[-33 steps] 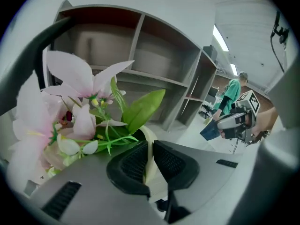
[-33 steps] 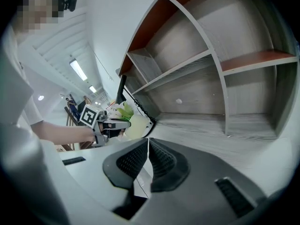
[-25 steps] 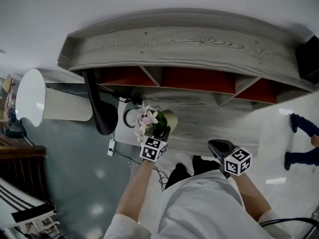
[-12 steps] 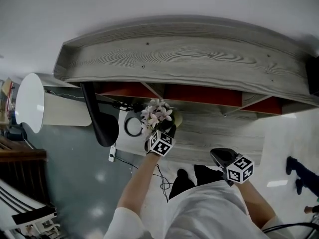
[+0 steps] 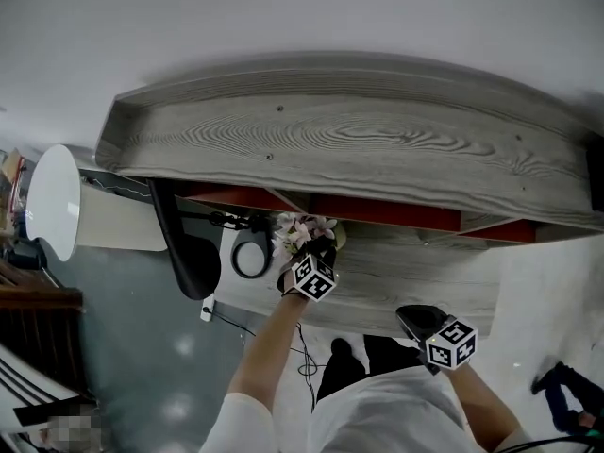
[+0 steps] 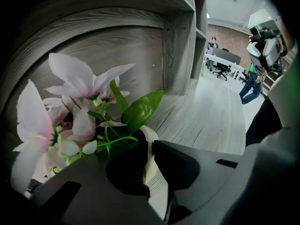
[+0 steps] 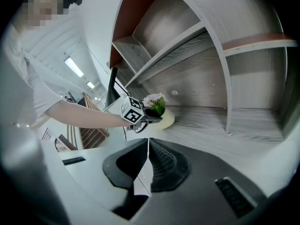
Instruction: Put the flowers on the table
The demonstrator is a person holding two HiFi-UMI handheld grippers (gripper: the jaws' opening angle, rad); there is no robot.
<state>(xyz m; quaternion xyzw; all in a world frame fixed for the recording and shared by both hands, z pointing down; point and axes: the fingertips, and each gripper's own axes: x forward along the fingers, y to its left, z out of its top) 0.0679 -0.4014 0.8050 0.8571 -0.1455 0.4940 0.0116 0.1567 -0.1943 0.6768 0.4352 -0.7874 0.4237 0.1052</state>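
Your left gripper [image 5: 319,253] has carried the flowers [image 5: 302,226] forward, from the front edge to deeper under the grey top [image 5: 340,130]. Their pot [image 7: 168,119] now sits low at the shelf [image 7: 211,118]; whether it touches, I cannot tell. It looks light and stiff, the petals soft and easily crushed, so the rim is the place to hold. Your left jaws are pinched on that rim. Your right gripper [image 7: 147,146] is closed on nothing.
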